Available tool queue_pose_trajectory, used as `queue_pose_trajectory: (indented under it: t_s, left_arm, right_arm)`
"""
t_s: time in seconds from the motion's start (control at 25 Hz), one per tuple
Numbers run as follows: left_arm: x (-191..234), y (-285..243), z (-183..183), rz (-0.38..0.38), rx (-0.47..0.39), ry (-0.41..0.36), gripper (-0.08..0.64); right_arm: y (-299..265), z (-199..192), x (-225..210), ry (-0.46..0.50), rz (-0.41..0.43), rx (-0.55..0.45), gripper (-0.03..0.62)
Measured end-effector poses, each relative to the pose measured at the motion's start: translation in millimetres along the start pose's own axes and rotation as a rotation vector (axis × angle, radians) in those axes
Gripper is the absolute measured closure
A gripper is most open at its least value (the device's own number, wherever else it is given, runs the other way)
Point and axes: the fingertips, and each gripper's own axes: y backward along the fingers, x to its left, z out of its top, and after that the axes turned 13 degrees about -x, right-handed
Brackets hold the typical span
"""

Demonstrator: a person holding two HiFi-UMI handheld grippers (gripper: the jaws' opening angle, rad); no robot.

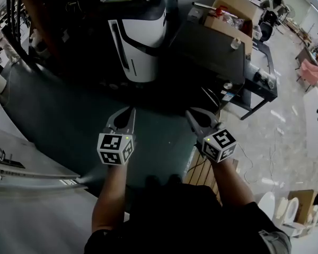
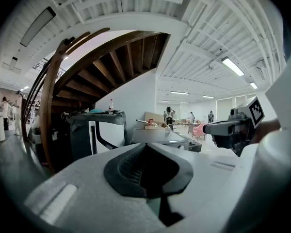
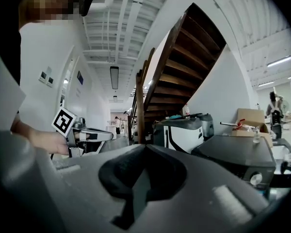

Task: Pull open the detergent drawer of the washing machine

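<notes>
1. My left gripper (image 1: 128, 114) has its jaws closed tip to tip. Its own view shows nothing between them.
2. My right gripper (image 1: 193, 115) is the same, with the jaws pressed together and nothing held.
3. I hold both grippers side by side at about the same height, a little apart and pointing roughly level. They are over the dark floor (image 1: 69, 115).
4. The washing machine (image 1: 209, 52) is a dark grey box ahead of me, to the right of the right gripper. Neither gripper touches it, and both are well short of it.
5. A round dial (image 3: 255, 178) shows on its front panel in the right gripper view. I cannot pick out the detergent drawer in any view, so I cannot say whether it is in or out.
6. A small clear bottle (image 1: 235, 43) stands on the machine's top near the far edge.
7. An open cardboard box (image 1: 230, 15) with things in it sits just behind the bottle.
8. A white and black appliance (image 1: 140, 33) stands to the left of the washing machine, straight ahead of my left gripper.
9. A wooden staircase (image 3: 184, 57) rises over that appliance against a white wall.
10. Several people stand far off in the hall beyond.
</notes>
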Motion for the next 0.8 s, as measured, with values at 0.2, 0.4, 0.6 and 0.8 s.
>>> queue_pose_trajectory:
  t_s: [0.2,0.4,0.6,0.8]
  left_arm:
    - [13.0,14.4,-7.1,0.003,0.004,0.006,0.549]
    - [20.9,30.7,-12.9,-0.007,0.013,0.003,0.549]
    - [23.4,36.1,-23.1,-0.018,0.028,0.002,0.55]
    - [27.5,22.5,-29.9,-0.016,0.037,0.012,0.549]
  right_arm:
    - [-1.6,-9.4,8.9,-0.023,-0.056,0.005,0.591]
    - [1.9,-20.7,27.4,-0.05,-0.078,0.015,0.589]
    - [5.6,-39.0,32.9,-0.073,-0.106,0.049,0.589]
    - [-3.7,-45.2,22.8,-0.078,-0.103,0.061,0.589]
